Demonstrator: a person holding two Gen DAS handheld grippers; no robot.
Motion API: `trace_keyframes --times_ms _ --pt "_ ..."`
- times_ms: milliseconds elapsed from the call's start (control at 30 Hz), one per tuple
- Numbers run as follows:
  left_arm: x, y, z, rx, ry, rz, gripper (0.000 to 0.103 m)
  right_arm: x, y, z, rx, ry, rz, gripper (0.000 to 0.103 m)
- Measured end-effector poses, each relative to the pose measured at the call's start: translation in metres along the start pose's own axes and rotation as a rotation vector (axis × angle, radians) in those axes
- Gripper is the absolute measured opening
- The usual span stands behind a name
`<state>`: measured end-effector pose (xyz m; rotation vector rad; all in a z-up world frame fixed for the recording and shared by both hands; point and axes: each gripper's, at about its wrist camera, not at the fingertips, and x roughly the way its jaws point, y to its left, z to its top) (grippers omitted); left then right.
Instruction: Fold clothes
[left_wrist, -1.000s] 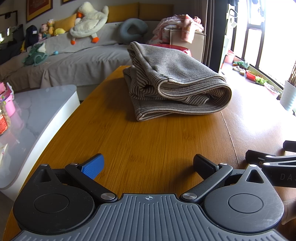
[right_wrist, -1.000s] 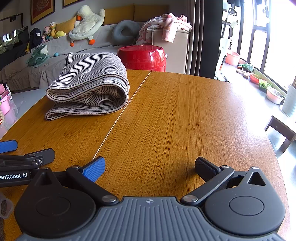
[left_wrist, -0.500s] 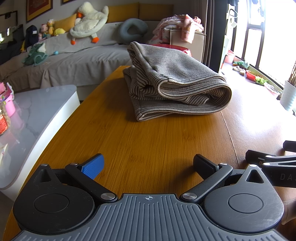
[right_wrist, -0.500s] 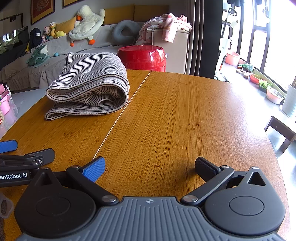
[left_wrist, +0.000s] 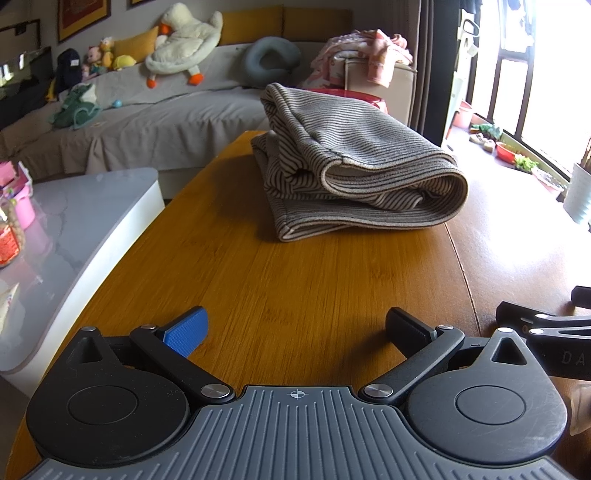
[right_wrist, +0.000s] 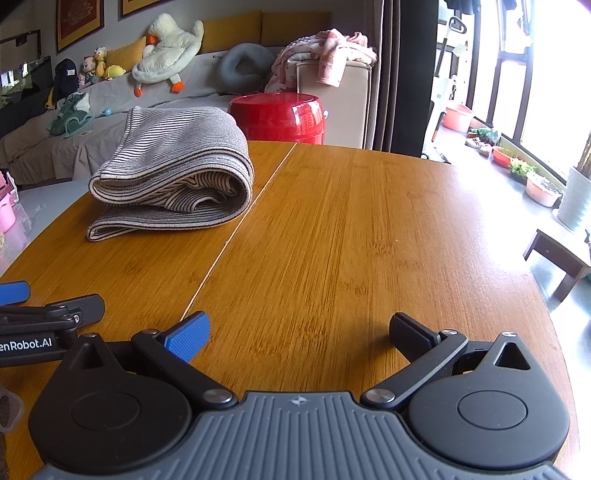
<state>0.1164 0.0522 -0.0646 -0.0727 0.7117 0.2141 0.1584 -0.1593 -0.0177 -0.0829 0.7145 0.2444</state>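
From the left wrist camera, the left gripper (left_wrist: 295, 326) rests low over the near edge of a wooden table (left_wrist: 314, 280), its blue-padded finger and black finger spread wide with nothing between them. A striped grey garment (left_wrist: 354, 166), folded into a thick bundle with its rolled fold facing right, lies on the far half of the table, well apart from the gripper and close to the table's far edge. Part of the right gripper (left_wrist: 543, 321) shows at the right border, just beside the left one. Off the table's left edge stands a pale low table (left_wrist: 74, 221); beyond the far edge runs a grey sofa (left_wrist: 166, 122) with a plush duck (left_wrist: 184, 40) propped on its back.

From the right wrist camera, the right gripper (right_wrist: 299, 330) sits at the table's (right_wrist: 369, 229) near edge, its two fingers likewise wide apart and holding nothing. The folded striped garment (right_wrist: 173, 173) lies toward the far left corner, its right side just beside the seam that runs down the tabletop. The left gripper's (right_wrist: 55, 310) fingers reach in from the left border, close alongside. A red round container (right_wrist: 280, 118) stands just past the table's far edge, with a heap of pink clothing (right_wrist: 325, 51) on a beige box behind it
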Motion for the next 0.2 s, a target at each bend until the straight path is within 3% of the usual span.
trace_keyframes --times_ms 133,200 --pt "-0.002 0.006 0.0 -0.03 -0.013 -0.029 0.103 0.0 0.002 -0.001 0.0 -0.002 -0.005 0.103" --pt "-0.005 0.018 -0.001 -0.094 -0.041 -0.086 0.103 0.0 0.005 0.0 -0.005 -0.004 -0.002 0.103"
